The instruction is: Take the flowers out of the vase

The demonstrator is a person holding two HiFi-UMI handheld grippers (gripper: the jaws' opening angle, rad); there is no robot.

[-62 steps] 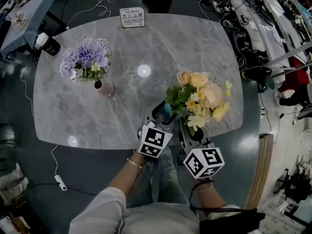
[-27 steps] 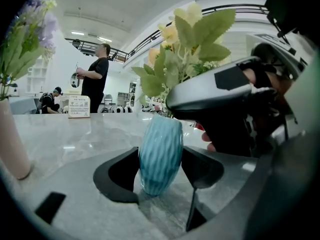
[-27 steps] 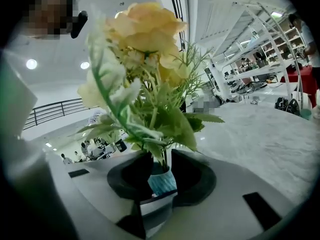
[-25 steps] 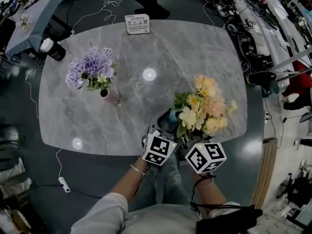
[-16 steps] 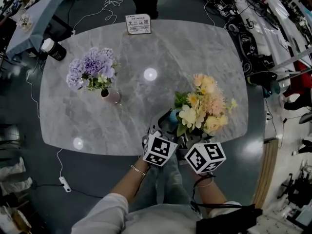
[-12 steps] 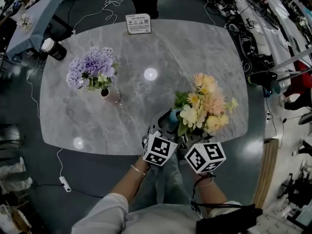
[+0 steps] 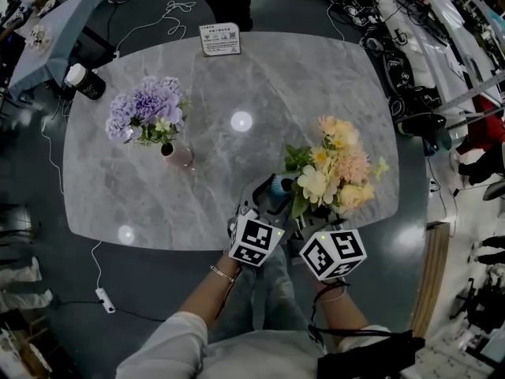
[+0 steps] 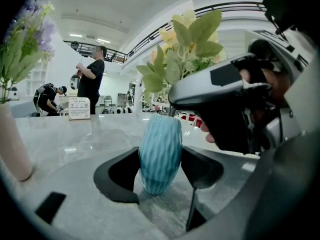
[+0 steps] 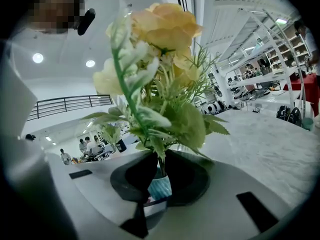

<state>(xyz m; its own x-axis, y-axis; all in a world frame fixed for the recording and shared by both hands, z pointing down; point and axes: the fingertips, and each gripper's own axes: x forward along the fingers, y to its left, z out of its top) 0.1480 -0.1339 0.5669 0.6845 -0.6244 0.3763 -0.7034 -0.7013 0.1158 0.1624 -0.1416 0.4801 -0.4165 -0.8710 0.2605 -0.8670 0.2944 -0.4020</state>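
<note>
We see the left gripper (image 8: 160, 160) with its jaws closed on the blue vase (image 8: 161, 136), one pad pressing each side of the ribbed body low down, while the vase stands upright on the grey marble counter (image 7: 300, 85). The right gripper (image 9: 160, 167) sits just above it, its jaws pinched together on the green stems (image 9: 161, 160) of the flowers (image 9: 162, 26), a bunch of yellow and peach blooms with leaves spreading over the jaws. In the right gripper view we glimpse a strip of the blue vase directly beneath the jaws, so the stems appear to run down into it, though the mouth itself is hidden from us behind the jaws. From the head view, we find this vase near the counter's near edge, right of centre, with the bouquet leaning away toward the right, and both marker cubes side by side just off the edge. Well apart from it, toward the far left of the counter, a pink vase (image 7: 180, 155) holds purple flowers (image 7: 144, 105). A small printed sign (image 7: 219, 39) stands at the far edge. In the left gripper view we also make out a person in black (image 8: 93, 81) standing beyond the counter.
</note>
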